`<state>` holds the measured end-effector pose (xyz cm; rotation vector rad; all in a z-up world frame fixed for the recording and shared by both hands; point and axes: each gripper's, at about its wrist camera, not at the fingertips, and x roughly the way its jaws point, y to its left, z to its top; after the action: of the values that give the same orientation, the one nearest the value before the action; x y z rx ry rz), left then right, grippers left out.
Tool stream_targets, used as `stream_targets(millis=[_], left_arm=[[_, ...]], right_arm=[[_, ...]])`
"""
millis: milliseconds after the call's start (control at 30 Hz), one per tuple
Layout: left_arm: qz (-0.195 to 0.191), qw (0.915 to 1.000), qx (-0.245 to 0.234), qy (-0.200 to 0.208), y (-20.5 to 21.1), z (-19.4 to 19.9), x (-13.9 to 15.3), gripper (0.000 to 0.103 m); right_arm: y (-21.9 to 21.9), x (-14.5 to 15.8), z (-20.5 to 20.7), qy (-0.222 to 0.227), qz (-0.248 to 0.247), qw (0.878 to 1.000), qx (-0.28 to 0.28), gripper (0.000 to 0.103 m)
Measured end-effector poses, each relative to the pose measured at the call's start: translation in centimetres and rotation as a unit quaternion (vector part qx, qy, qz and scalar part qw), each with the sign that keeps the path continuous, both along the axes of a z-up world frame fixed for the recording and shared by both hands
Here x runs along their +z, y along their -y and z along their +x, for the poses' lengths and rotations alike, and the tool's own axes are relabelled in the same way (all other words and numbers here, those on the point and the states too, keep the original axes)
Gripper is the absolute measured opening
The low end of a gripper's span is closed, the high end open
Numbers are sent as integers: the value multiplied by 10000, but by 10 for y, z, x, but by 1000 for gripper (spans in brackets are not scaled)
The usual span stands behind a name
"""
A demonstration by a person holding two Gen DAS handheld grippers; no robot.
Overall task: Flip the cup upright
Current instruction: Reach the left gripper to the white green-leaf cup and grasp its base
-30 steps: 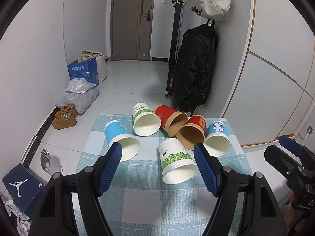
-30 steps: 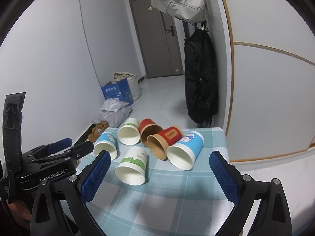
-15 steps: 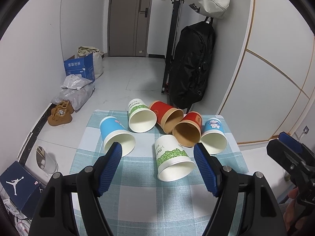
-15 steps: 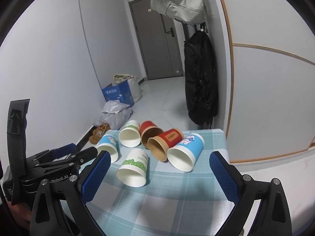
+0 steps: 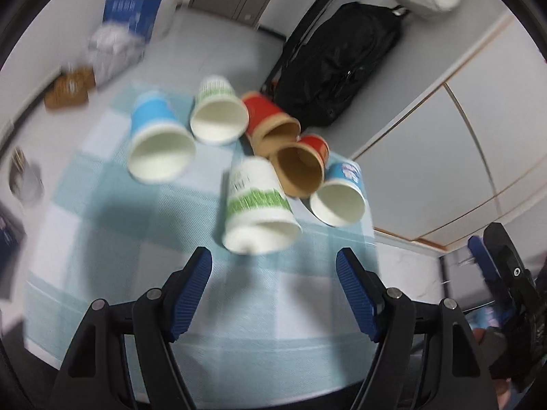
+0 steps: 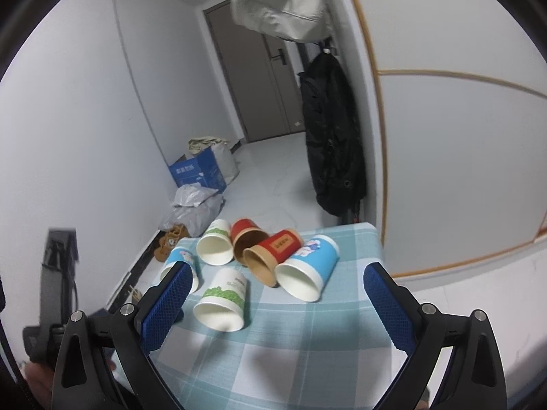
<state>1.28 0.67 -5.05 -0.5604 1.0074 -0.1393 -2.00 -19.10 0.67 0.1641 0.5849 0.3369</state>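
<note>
Several paper cups lie on their sides on a table with a blue checked cloth [image 5: 112,256]. Nearest is a white cup with a green band [image 5: 256,205], also in the right wrist view [image 6: 224,299]. Behind it lie a blue cup [image 5: 155,143], a second white and green cup [image 5: 217,116], two red cups [image 5: 270,124] [image 5: 302,165] and a blue cartoon cup [image 5: 340,194] [image 6: 309,270]. My left gripper [image 5: 273,287] is open and empty, just in front of the nearest cup. My right gripper [image 6: 273,304] is open and empty, above the table's near side.
A black backpack [image 6: 333,140] and a grey bag [image 6: 283,3] hang on a rack behind the table. On the floor at the left are a blue box [image 6: 198,172], plastic bags and brown shoes [image 6: 169,241]. White walls stand on both sides.
My left gripper has tilted down and moved closer to the white and green cup, and its view is blurred. My right gripper has shifted slightly toward the table.
</note>
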Motion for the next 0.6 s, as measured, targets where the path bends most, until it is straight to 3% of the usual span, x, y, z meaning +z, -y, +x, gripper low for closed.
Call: stream_targets(millis=[200, 300, 433, 600], left_arm=[[-1296, 9899, 333, -459, 1, 15, -23, 71], [-1624, 9841, 455, -566, 6, 26, -29, 71], [-1776, 9797, 634, -684, 5, 39, -38, 64], [-1752, 9779, 905, -692, 3, 51, -44, 63]], right_arm=[[18, 1, 6, -137, 298, 9993, -171, 101], [24, 1, 8, -167, 359, 9990, -199, 101], [29, 0, 11, -250, 450, 9984, -218, 101], [33, 0, 13, -335, 585, 9975, -207, 101]])
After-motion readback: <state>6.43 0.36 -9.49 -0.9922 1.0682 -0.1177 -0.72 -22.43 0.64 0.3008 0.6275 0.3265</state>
